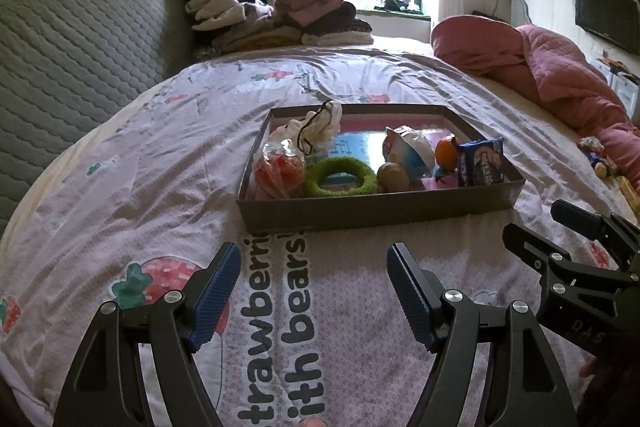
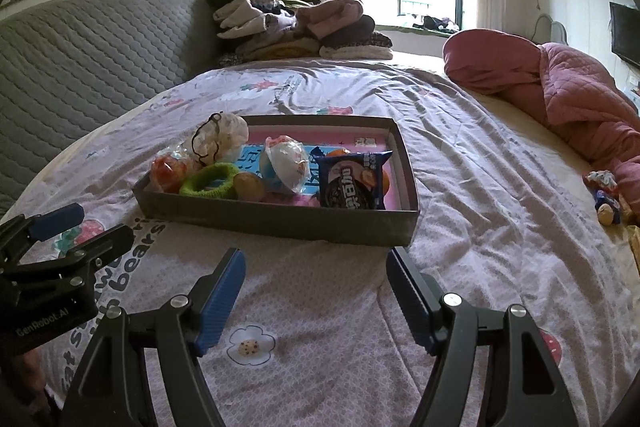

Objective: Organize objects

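Note:
A shallow brown cardboard box sits on the bed. It holds a green ring, a red-orange bagged item, a white cloth with black cord, a blue-white packet, a round tan item, an orange and a dark blue cookie pack. My left gripper is open and empty, short of the box. My right gripper is open and empty, near the box's front right corner; it shows in the left wrist view.
The bedsheet is lilac with strawberry print. A pink quilt lies at the right, with small wrapped items beside it. Folded clothes are stacked at the far side. A grey padded headboard is at the left.

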Demonstrator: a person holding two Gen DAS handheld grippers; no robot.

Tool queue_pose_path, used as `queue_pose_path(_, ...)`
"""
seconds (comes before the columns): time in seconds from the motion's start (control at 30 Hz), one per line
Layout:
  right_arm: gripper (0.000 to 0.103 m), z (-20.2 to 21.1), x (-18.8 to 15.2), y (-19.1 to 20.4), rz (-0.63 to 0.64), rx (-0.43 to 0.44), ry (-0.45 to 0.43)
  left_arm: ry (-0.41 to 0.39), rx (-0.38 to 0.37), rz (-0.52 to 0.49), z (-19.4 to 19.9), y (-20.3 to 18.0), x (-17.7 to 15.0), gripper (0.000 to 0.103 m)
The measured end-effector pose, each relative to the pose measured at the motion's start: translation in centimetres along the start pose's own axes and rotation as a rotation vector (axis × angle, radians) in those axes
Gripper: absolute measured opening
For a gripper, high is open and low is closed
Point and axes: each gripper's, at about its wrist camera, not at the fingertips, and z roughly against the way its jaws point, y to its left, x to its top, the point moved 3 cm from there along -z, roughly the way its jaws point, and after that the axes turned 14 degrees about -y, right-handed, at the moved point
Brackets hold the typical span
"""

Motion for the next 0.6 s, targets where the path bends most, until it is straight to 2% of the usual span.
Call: queue_pose_path(0.6, 0.072, -1.1, -1.3, -0.1, -0.008, 0.001, 0.036, 0.025, 0.012, 0.004, -1.4, 0.3, -0.9, 0.076)
